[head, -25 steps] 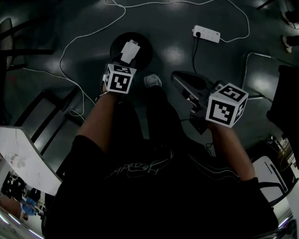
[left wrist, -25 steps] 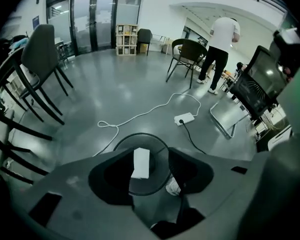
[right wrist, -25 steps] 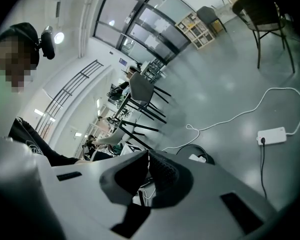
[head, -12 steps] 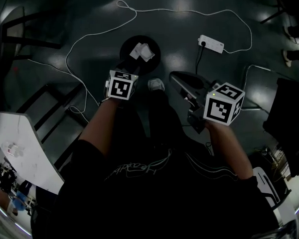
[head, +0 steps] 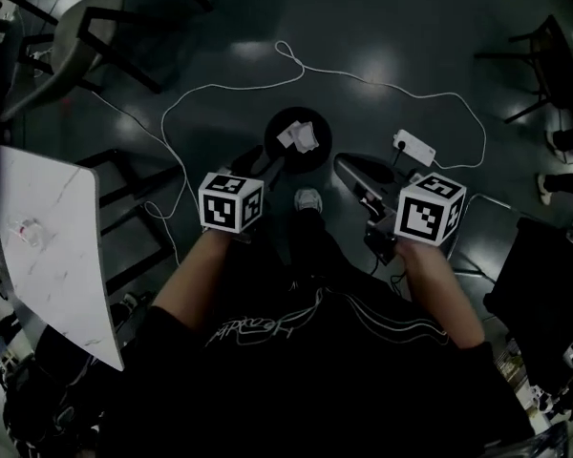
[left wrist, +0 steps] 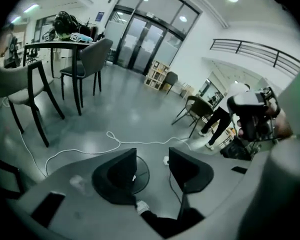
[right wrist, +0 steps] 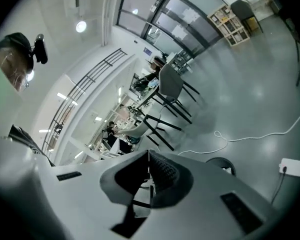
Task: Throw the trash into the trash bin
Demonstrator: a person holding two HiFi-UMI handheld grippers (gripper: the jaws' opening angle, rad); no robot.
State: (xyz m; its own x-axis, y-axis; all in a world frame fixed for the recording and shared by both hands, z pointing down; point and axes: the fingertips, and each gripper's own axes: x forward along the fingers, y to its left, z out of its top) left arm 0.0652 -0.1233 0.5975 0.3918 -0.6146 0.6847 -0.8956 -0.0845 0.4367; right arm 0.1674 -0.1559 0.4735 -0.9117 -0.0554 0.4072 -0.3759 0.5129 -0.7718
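Trash (head: 301,139) lies in bin (head: 271,132) ahead of left gripper (left wrist: 152,168), jaws apart, empty; right gripper (right wrist: 149,176) closed, empty.

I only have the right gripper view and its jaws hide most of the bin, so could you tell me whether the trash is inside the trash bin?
Observer: Yes, the head view shows crumpled white trash lying inside the round black trash bin.
Operator: Thank you; is the left gripper holding anything?
Observer: No, its own view shows its jaws apart with nothing between them.
Operator: Where does it sit relative to the bin?
Observer: In the head view it shows just left of and below the bin, not over its opening.
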